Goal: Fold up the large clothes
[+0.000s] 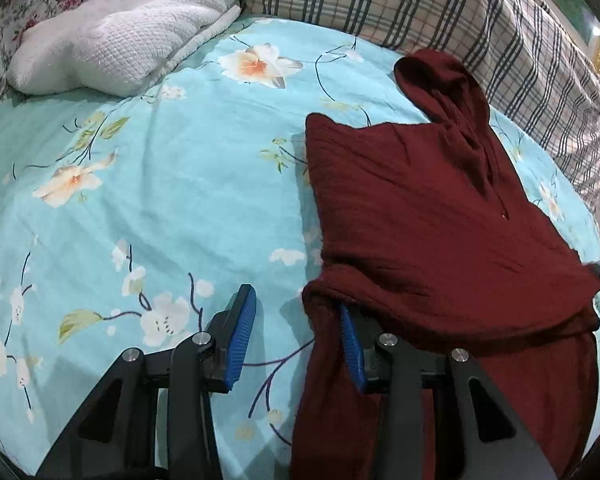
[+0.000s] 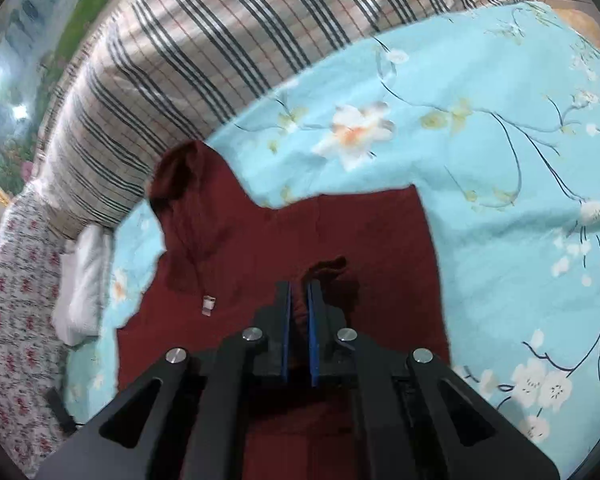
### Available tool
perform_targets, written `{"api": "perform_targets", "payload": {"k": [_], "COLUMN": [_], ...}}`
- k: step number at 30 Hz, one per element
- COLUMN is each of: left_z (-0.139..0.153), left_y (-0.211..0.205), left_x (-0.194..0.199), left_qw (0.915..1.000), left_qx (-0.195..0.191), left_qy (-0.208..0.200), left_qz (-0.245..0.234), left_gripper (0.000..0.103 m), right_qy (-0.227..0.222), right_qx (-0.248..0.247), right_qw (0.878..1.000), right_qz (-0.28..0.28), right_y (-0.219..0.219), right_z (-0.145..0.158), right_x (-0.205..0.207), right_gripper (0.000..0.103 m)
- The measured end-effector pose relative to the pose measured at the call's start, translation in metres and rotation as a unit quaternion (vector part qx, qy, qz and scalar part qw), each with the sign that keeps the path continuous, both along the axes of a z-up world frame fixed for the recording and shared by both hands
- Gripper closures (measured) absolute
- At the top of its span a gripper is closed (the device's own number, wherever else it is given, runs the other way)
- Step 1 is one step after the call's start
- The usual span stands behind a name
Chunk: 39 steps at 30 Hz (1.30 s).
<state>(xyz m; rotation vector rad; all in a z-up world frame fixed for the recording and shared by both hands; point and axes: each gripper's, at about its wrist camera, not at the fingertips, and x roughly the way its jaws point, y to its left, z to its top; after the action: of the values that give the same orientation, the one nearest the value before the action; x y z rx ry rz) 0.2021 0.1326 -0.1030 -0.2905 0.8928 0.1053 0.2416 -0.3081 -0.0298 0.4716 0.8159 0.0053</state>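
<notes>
While our left gripper (image 1: 296, 332) has its fingers wide apart, cloth drapes over one finger. Our right gripper (image 2: 299, 292) pinches a bit of the red hoodie (image 2: 320, 232), lying on the blue flowery bed (image 2: 480, 140), checked blanket (image 2: 204, 40) behind.

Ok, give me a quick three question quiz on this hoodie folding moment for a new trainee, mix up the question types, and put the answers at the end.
1. True or false: the left hand-held gripper is shut on the maroon hoodie.
2. Multiple choice: what is the right hand-held gripper pinching? A) the white knitted blanket B) a bunch of maroon hoodie fabric C) the plaid pillow
3. Fill in: the hoodie lies on a light blue bedsheet printed with ____.

Key
1. False: its jaws stand wide apart, with fabric draped over one finger.
2. B
3. flowers
</notes>
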Motion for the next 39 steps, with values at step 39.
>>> {"api": "perform_targets", "payload": {"k": [39], "left_z": [0.052], "left_y": [-0.071], "left_x": [0.162], "left_qw": [0.9965], "left_qx": [-0.028], "left_qy": [0.006], "left_qz": [-0.078], "left_gripper": [0.048], "right_qy": [-0.026], "right_qx": [-0.058], "right_qw": [0.983], "right_qz": [0.17], "right_y": [0.097], "right_z": [0.028], "right_x": [0.13], "right_gripper": [0.065]}}
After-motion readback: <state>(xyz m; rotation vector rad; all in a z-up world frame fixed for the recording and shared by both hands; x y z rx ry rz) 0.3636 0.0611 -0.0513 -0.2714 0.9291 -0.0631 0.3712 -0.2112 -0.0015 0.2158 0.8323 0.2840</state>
